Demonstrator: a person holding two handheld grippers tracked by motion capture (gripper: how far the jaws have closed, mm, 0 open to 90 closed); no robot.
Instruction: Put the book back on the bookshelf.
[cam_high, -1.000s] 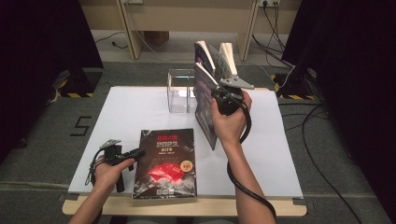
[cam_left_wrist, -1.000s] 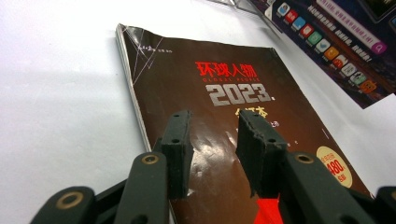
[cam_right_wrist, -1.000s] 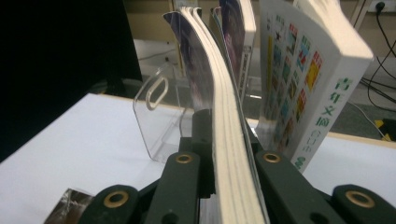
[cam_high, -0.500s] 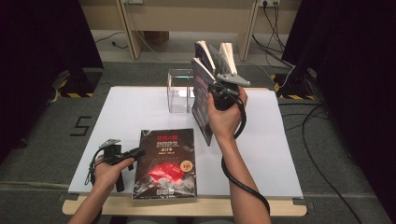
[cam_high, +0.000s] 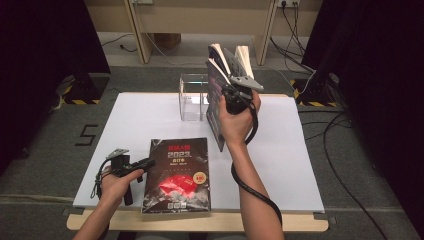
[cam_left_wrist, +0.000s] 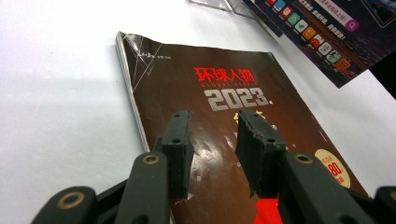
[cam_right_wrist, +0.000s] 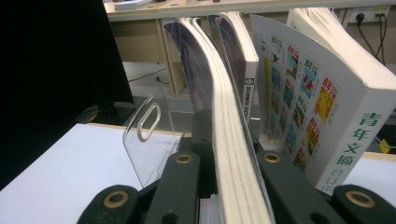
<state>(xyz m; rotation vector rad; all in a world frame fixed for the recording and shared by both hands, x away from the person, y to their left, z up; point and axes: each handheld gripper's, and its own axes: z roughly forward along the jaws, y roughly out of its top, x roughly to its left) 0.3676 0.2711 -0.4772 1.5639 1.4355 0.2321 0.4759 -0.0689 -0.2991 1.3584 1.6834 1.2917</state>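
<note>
Left gripper (cam_high: 142, 164), jaws spread, rests over the near dark 2023 magazine (cam_high: 178, 175), which lies flat on the white table (cam_high: 295, 165). Farther off, right gripper (cam_right_wrist: 219, 154) pinches a thin upright magazine (cam_right_wrist: 224, 140) beside the clear acrylic rack (cam_high: 192, 97); judged next: slotting it in squarely.

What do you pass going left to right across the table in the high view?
Left gripper → flat dark magazine → clear acrylic stand → upright magazine clamped in the right gripper.
</note>
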